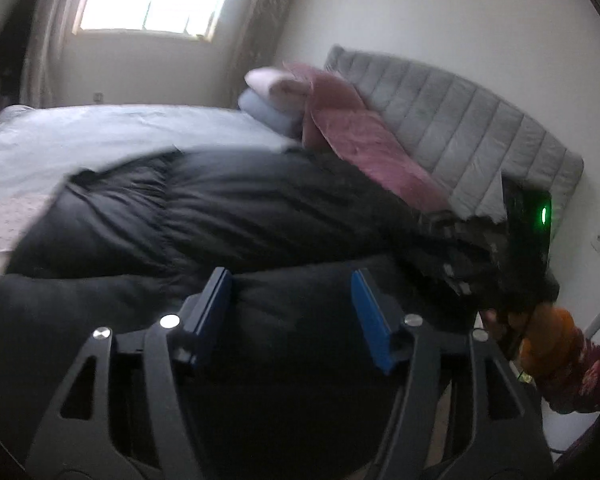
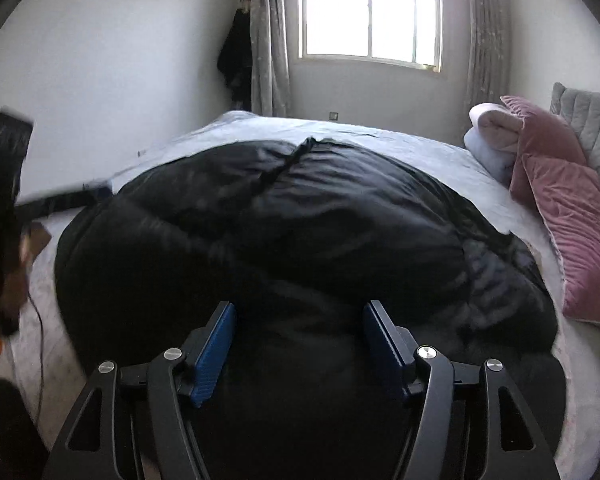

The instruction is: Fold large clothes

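A large black puffer jacket (image 2: pixel 300 232) lies spread in a heap on the bed, filling the middle of both views; it also shows in the left wrist view (image 1: pixel 204 212). My left gripper (image 1: pixel 292 280) is open, its blue pads just above the jacket's near edge, holding nothing. My right gripper (image 2: pixel 300 312) is open too, over the jacket's near part. The right gripper's body with a green light (image 1: pixel 532 240) shows at the right of the left wrist view. The left gripper's body (image 2: pixel 4 184) shows at the left edge of the right wrist view.
The bed (image 2: pixel 400 140) has a pale sheet. Pink velvet pillows (image 2: pixel 568 208) and a folded blanket (image 2: pixel 488 136) lie against a grey padded headboard (image 1: pixel 460 128). A window (image 2: pixel 370 12) with curtains is beyond the bed. A dark garment (image 2: pixel 236 56) hangs in the corner.
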Available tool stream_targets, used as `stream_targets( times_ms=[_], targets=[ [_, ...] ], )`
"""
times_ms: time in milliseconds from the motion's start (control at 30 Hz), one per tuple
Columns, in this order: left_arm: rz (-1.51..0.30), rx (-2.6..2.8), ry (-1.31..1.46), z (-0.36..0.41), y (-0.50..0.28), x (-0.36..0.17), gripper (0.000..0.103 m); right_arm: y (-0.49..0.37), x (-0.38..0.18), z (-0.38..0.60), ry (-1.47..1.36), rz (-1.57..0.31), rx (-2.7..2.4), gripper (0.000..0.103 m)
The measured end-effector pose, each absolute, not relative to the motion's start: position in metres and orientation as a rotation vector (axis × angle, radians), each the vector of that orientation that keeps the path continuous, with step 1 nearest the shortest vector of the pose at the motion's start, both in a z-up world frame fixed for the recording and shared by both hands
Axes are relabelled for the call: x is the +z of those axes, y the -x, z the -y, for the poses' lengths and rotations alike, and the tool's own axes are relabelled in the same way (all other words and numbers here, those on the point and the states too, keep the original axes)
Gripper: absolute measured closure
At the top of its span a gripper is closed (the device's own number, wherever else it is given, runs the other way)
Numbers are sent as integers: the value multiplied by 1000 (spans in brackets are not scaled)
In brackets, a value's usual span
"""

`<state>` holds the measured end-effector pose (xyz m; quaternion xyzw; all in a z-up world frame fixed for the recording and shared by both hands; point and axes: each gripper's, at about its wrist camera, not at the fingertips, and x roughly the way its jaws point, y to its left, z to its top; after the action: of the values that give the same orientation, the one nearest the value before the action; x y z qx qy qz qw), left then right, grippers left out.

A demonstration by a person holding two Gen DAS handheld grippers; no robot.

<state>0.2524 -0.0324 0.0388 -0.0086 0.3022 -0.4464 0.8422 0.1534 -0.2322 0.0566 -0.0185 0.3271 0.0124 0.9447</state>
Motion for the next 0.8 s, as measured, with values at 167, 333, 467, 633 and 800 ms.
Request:
stream_targets(
  times_ms=[167, 333, 467, 633, 800],
  targets=[
    [-613, -870, -19, 74, -294, 37, 39, -223, 50, 248, -6, -675, -24, 36],
    [-672, -740, -35, 105, -359, 38, 39, -286, 45, 274, -89, -727, -58, 36],
    [-737, -645, -73, 123, -396, 37, 39, -322, 56, 289, -115, -774, -112, 36],
    [-849, -608, -51, 133, -424, 24, 39, -320, 80, 270, -174, -731, -68, 31],
    [-878, -584, -15, 102, -422, 14, 38, -329, 47, 268, -68, -847, -121, 29]
  ],
)
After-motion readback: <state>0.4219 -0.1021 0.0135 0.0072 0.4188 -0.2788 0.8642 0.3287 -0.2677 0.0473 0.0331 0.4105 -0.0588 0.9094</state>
